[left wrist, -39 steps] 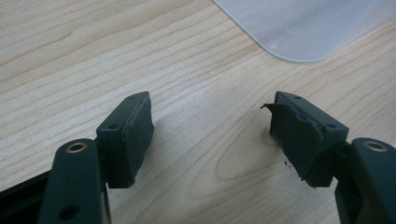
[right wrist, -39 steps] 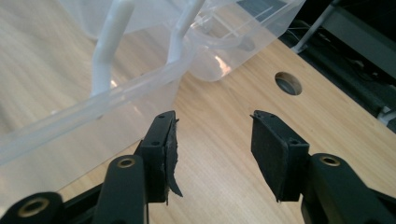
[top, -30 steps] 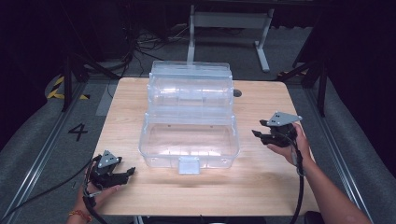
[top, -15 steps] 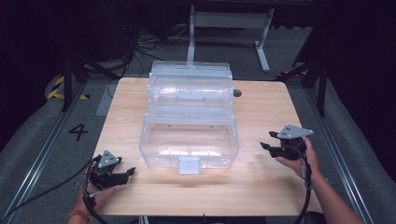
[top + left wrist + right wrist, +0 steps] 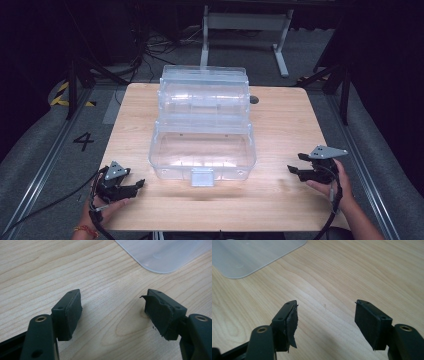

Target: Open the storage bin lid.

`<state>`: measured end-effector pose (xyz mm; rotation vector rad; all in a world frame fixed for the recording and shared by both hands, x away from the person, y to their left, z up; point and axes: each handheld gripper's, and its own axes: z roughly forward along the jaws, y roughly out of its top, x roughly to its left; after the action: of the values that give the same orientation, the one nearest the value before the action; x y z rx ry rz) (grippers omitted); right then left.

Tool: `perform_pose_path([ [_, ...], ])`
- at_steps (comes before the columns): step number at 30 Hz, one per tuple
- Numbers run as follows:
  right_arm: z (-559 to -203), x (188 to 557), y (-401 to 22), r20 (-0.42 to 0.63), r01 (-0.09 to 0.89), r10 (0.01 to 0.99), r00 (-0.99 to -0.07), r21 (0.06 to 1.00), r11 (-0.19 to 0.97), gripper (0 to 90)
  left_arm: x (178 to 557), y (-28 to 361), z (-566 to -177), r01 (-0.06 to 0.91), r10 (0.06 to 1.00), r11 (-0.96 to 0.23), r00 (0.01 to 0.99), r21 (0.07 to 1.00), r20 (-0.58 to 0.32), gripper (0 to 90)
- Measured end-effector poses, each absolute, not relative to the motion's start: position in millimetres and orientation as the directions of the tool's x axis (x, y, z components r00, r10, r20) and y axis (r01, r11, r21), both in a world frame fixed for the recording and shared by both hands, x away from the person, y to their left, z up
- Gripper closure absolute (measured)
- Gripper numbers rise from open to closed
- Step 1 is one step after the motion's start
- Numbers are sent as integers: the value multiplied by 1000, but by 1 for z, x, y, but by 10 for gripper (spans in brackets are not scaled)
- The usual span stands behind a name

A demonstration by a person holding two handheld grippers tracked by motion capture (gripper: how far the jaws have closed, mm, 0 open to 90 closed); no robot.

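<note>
We have the clear plastic box mid-table w/ its lid thrown open and standing up at the back, latch tab at the front edge facing us. As far as we can see the inside holds nothing, tho clear walls make that hard to call. Our left gripper rests low on the table, box front corner just ahead and to its right; in the left gripper view its jaws stand apart w/ bare wood between the pads, nothing held, and a frosted box corner sits ahead-right, well apart. Our right gripper is near the table edge, box off to its left w/ a clear gap between. Its jaws have just been opening and nothing is between them; the right gripper view shows bare wood between the pads and a box corner ahead-left. One pad on each gripper looks frayed at the edge. Judging progress: lid-open part looks done, both grippers hold nothing and sit off the box, so either the job is wrapped up or what's left is shutting the lid and snapping the latch. We can't tell which from here.
</note>
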<state>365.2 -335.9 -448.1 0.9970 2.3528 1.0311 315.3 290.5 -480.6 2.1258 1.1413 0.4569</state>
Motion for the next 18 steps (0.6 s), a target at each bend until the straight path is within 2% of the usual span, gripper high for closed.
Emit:
perform_pose_path([
  [6, -462, 355, -335, -105, 447, 719, -687, 719, 532, 356, 315, 290, -481, 597, 832, -389, 554, 702, -10, 304],
  [10, -467, 343, -335, -139, 412, 711, -689, 732, 543, 371, 316, 291, -481, 592, 827, -397, 562, 701, -7, 300],
  [18, -481, 334, -344, -63, 477, 743, -666, 731, 489, 322, 316, 291, -480, 594, 825, -405, 565, 696, -2, 292],
])
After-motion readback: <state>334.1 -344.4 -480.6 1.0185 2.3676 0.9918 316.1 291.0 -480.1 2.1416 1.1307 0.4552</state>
